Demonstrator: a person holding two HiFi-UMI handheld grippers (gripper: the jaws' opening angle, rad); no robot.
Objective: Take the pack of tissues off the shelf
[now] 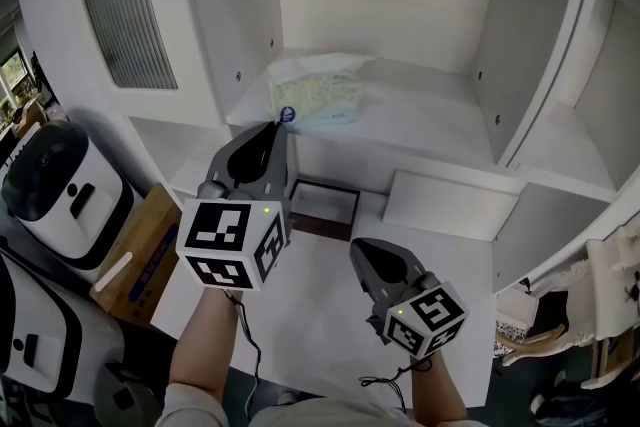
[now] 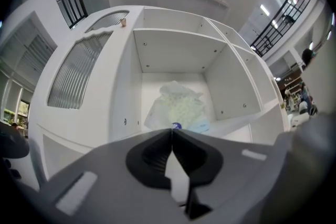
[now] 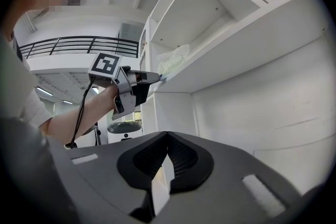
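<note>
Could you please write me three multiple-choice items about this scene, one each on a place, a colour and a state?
1. Where in the shelf is the pack? A behind the louvred door; B in an open compartment; C on top.
2. What colour is the shelf? A white; B black; C red.
3. How do the left gripper's jaws stand? A wide apart; B round a cup; C together.

Answers: 1 B, the pack lies on an open compartment's board; 2 A, every board is white; 3 C, the tips meet at the pack's front edge.
</note>
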